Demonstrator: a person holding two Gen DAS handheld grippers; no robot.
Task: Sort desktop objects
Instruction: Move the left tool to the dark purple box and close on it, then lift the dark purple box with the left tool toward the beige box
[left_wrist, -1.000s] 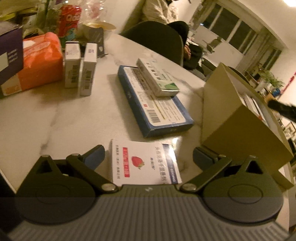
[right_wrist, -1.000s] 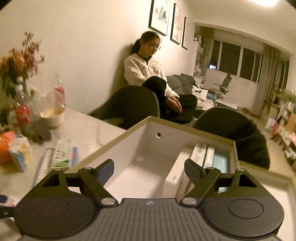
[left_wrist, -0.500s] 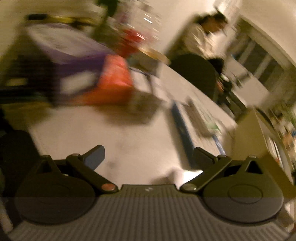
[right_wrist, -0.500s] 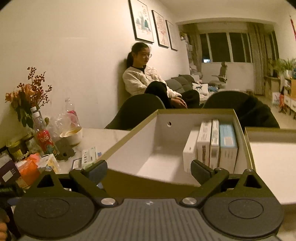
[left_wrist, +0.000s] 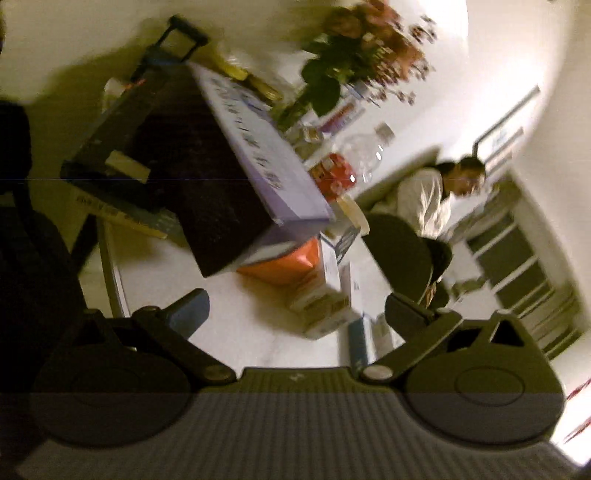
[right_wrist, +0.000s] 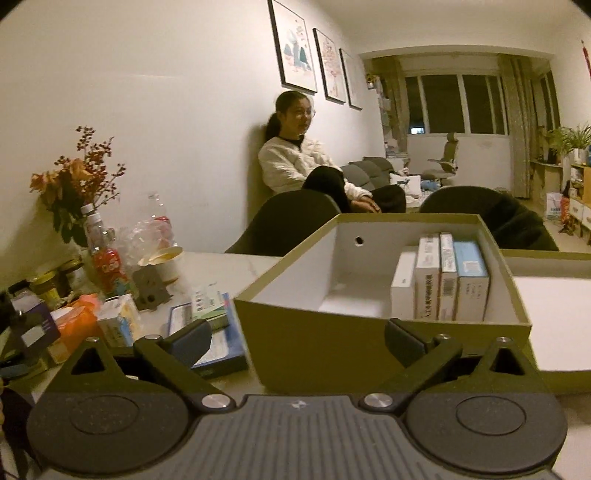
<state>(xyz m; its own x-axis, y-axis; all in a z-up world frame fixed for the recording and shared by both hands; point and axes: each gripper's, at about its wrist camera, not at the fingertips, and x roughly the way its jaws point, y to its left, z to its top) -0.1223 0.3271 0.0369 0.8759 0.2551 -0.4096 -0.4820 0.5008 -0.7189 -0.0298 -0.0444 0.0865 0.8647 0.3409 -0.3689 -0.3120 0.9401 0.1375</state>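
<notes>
On the counter (right_wrist: 225, 264), medicine boxes (right_wrist: 441, 277) stand in the cardboard box (right_wrist: 314, 332); both hand-held grippers (left_wrist: 295, 314) (right_wrist: 297, 341) gape empty. Tilted left one risks clipping the purple carton (left_wrist: 236, 166).

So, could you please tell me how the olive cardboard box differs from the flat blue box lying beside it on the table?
The olive cardboard box is deep and open-topped, with several small cartons standing upright inside; the flat blue box is thin, closed and lying flat. The olive box has plain walls with a small round hole in one; the blue box carries a white printed label and has a smaller green-and-white carton resting on top. Both sit on the white table.
</notes>
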